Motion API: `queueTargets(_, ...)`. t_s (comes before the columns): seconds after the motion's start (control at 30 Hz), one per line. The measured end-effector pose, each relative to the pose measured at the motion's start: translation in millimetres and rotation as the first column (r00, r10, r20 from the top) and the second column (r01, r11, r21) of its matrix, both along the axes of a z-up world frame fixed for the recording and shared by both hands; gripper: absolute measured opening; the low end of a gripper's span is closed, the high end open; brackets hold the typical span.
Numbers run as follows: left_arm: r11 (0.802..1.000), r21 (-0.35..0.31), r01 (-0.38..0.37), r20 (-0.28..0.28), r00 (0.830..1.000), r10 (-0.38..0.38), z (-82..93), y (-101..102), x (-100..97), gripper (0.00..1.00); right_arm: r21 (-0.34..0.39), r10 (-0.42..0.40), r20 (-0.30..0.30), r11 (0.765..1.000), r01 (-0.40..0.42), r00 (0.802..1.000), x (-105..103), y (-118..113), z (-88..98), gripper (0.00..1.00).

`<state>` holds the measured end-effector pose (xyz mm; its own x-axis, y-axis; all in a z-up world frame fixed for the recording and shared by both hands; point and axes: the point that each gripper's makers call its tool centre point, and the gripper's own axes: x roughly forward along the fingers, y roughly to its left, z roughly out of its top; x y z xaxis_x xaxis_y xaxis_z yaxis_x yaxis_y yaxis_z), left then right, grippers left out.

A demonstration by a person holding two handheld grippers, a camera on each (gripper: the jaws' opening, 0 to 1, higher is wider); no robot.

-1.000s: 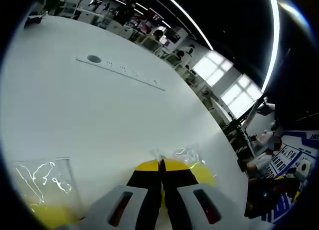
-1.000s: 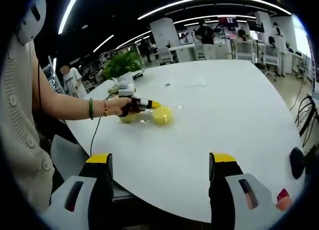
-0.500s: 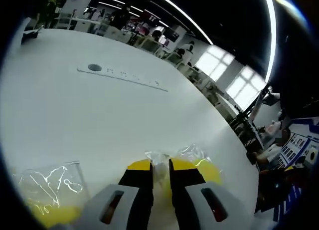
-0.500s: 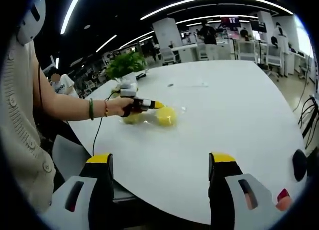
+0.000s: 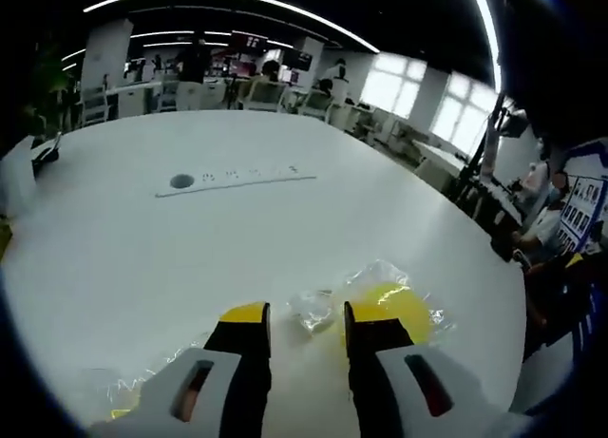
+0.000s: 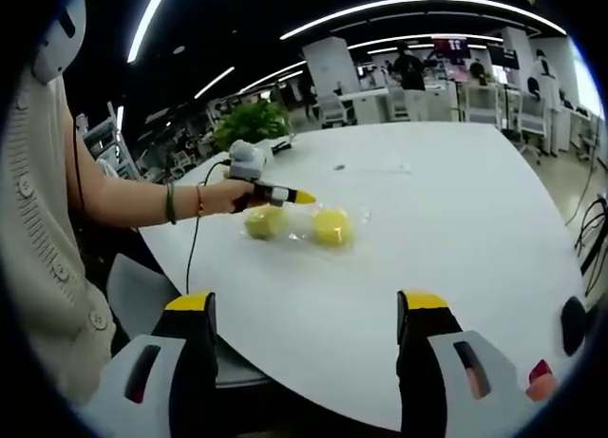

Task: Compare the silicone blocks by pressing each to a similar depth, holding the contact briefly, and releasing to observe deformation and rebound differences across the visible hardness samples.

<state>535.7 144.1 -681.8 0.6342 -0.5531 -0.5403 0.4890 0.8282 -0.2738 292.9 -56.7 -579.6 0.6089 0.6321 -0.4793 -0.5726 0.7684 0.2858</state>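
Observation:
Two yellow silicone blocks in clear plastic bags lie on the white table (image 6: 456, 219). In the right gripper view they sit side by side, one block (image 6: 264, 221) on the left and the other block (image 6: 332, 227) on the right. My left gripper (image 6: 302, 198), held in a person's hand, hovers just above the left one. In the left gripper view its jaws (image 5: 304, 326) stand apart, with crinkled bag film on the table beyond the gap, a yellow block (image 5: 385, 305) past the right jaw and a second bag (image 5: 119, 408) at lower left. My right gripper (image 6: 306, 310) stands wide open near the table's front edge.
A long cable strip with a round grommet (image 5: 233, 179) runs across the table's middle. A potted plant (image 6: 252, 124) stands at the far left edge. A dark round object (image 6: 570, 324) sits off the table's right. Desks, chairs and people fill the background.
The left gripper's jaws, shut against the bagged block a second ago, have parted and lifted off it. The right gripper stays open in place.

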Motion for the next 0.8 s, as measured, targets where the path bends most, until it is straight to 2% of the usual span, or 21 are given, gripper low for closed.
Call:
queueTargets(0.33, 0.999, 0.018, 0.032, 0.059, 0.998, -0.033, 36.1, 11.9, -32.4, 0.41, 0.016, 0.039, 0.05, 0.999, -0.04, 0.998, -4.2, 17.6, 12.7, 0.72)
queueTargets(0.5, 0.997, 0.044, 0.056, 0.081, 0.995, -0.06, 51.0, 19.2, -62.7, 0.46, 0.032, 0.071, 0.077, 0.997, -0.074, 0.994, -6.2, 30.1, 18.3, 0.73)
queueTargets(0.8, 0.999, 0.033, 0.022, 0.109, 0.994, -0.025, 73.5, 41.0, -118.1, 0.5, 0.05, 0.14, 0.113, 0.988, -0.146, 0.984, -11.4, 51.4, 25.3, 0.72)
